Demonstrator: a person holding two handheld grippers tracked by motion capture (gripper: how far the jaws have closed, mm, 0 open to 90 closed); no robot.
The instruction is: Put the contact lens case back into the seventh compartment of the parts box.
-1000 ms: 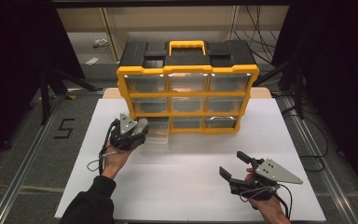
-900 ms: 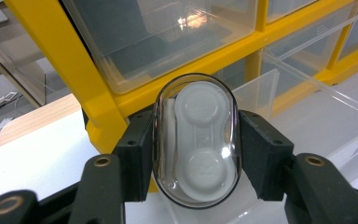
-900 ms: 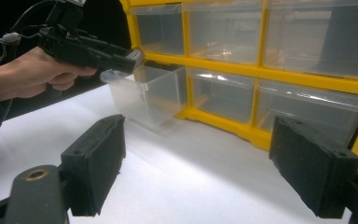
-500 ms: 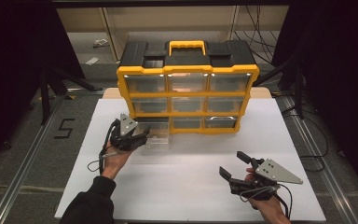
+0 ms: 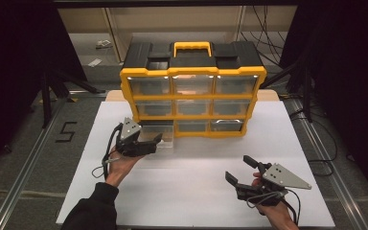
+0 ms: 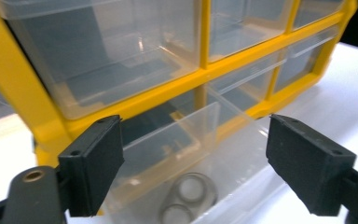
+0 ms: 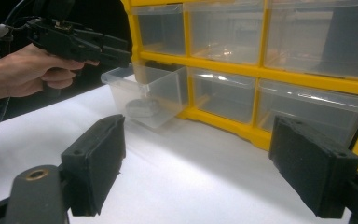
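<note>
A yellow and black drawer cabinet [image 5: 191, 103] stands at the back of the white table. Its bottom-left clear drawer [image 5: 160, 136] is pulled out toward me. In the left gripper view the drawer [image 6: 177, 140] holds small metal rings [image 6: 186, 198]. My left gripper [image 5: 154, 143] hovers open over the drawer's front, its jaws wide apart [image 6: 196, 163] with nothing gripped. My right gripper [image 5: 238, 168] rests open near the table's front right, away from the cabinet. The right gripper view [image 7: 198, 168] looks across at the drawer [image 7: 144, 88], the rings [image 7: 142, 107] and the left gripper [image 7: 116, 51].
The other clear drawers [image 5: 227, 124] sit pushed in. The white tabletop [image 5: 191, 167] stretches between the two grippers. Metal rails [image 5: 26, 163] run along the table's sides, and dark floor and shelving lie beyond.
My left gripper has drifted slightly back toward me and lower at the drawer's front. The right gripper has stayed put.
</note>
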